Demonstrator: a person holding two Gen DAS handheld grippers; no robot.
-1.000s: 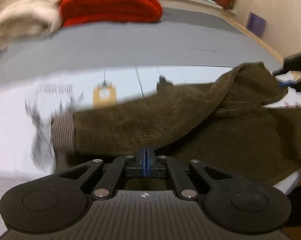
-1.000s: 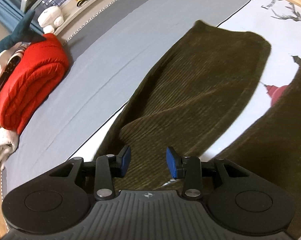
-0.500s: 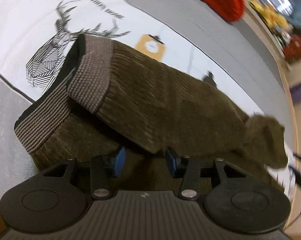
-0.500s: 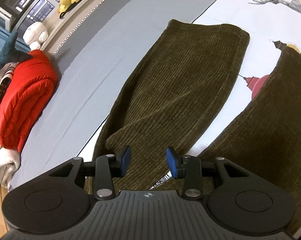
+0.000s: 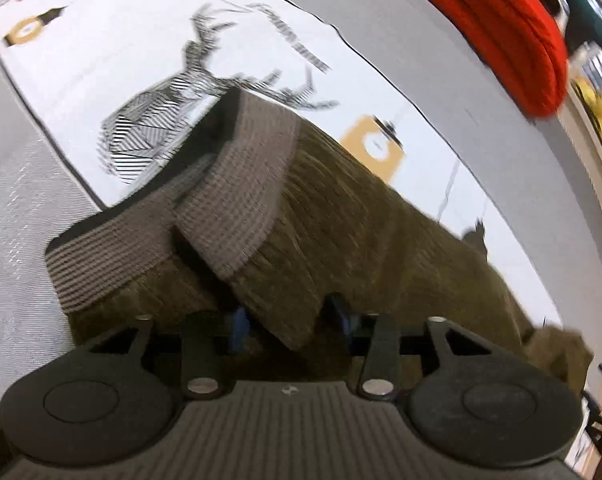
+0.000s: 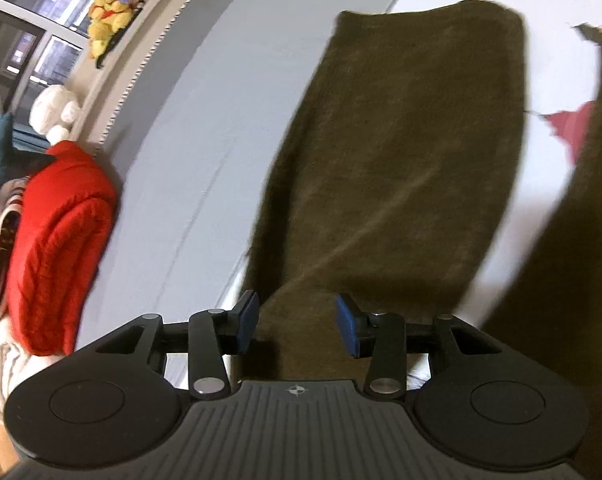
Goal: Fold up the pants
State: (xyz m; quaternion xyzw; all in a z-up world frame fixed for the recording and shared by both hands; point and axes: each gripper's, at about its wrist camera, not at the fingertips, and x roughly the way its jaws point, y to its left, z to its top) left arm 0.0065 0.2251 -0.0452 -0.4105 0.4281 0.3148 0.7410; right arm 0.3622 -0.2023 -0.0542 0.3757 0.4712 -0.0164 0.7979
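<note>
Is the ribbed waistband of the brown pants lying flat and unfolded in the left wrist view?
No, the waistband is doubled over, one ribbed flap lying across another on the pants.

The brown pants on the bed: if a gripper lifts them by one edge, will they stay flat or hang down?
The pants will probably hang and bend: the cloth already lies in soft folds. The ribbed waistband looks thicker, so it may keep its shape somewhat better. The ridged cloth looks rough, so it will likely not slip.
</note>
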